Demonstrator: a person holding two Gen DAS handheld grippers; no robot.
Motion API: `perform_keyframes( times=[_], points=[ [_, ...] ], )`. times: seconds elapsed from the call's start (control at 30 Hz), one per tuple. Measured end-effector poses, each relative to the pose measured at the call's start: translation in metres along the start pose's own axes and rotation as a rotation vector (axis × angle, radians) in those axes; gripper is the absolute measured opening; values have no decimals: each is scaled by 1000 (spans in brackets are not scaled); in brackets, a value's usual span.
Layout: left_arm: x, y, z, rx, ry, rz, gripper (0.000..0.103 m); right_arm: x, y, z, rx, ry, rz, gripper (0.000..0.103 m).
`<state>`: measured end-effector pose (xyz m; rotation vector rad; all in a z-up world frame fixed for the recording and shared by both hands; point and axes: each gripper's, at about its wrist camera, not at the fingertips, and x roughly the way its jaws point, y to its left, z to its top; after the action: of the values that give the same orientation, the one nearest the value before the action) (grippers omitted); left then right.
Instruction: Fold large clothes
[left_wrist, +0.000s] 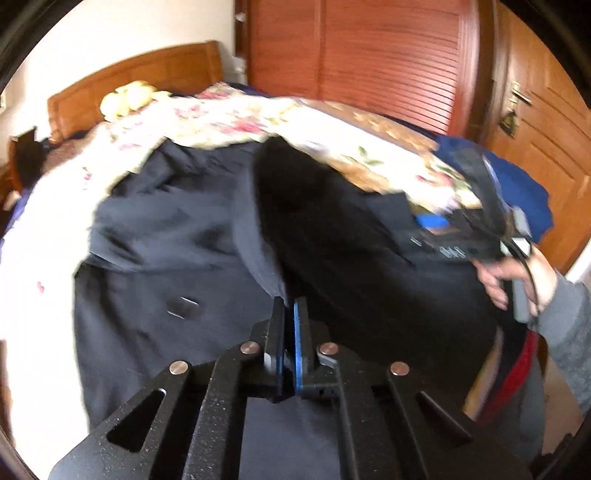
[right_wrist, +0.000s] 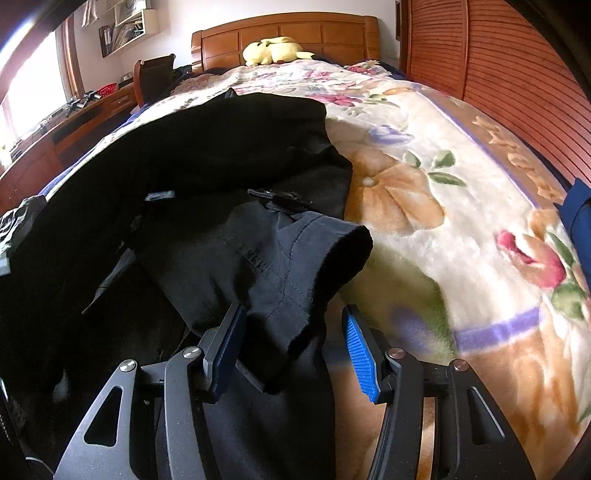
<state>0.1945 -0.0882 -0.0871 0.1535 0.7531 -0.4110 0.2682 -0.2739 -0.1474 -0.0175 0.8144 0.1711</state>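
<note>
A large dark navy coat lies spread on the bed. In the left wrist view my left gripper is shut on a raised fold of the coat's front edge and lifts it over the body of the coat. A button shows on the flat part. My right gripper appears at the far right of that view, held in a hand. In the right wrist view my right gripper is open, its blue pads on either side of the coat's sleeve cuff, not closed on it.
The bed carries a floral blanket with a yellow plush toy at the wooden headboard. A blue garment lies at the bed's right edge. A louvred wardrobe and a door stand behind. A desk runs along the left.
</note>
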Motion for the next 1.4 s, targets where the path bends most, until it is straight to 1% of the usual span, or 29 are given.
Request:
perform_keyframes(
  times=[0.13, 0.23, 0.3, 0.33, 0.4, 0.43, 0.5, 0.6, 0.77, 0.9, 1.07, 1.23, 1.3, 1.4],
  points=[
    [-8, 43, 21, -6, -22, 127, 5, 1, 0, 0, -1, 6, 2, 56],
    [-6, 68, 30, -26, -18, 181, 5, 2, 0, 1, -4, 10, 2, 56],
    [-6, 84, 33, -59, -15, 168, 6, 3, 1, 1, -5, 12, 0, 56],
    [-6, 91, 32, -76, -11, 163, 8, 3, 1, 2, -6, 13, 0, 56],
    [-9, 101, 27, -97, -10, 176, 20, 3, 1, 2, -7, 14, 0, 56],
    [-10, 106, 22, -105, -11, 181, 22, 4, 0, 2, -8, 15, 0, 56],
    [-10, 111, 13, -118, -2, 177, 29, 4, 0, 2, -10, 17, 1, 56],
    [-12, 116, -7, -137, 18, 167, 32, 4, 0, 2, -12, 19, 0, 56],
    [-11, 112, -41, -143, 69, 163, 35, 5, 0, 2, -16, 20, -3, 56],
    [-14, 106, -59, -129, 89, 172, 37, 6, 0, 2, -18, 24, -3, 56],
    [-18, 103, -69, -128, 94, 179, 38, 6, 0, 2, -22, 24, -2, 56],
    [-10, 101, -76, -107, 128, 206, 38, 6, 0, 2, -22, 25, -2, 56],
    [-8, 104, -79, -113, 138, 206, 38, 6, 0, 2, -22, 24, -2, 56],
    [-5, 108, -82, -130, 138, 229, 38, 6, 0, 2, -22, 24, -2, 56]
  ],
)
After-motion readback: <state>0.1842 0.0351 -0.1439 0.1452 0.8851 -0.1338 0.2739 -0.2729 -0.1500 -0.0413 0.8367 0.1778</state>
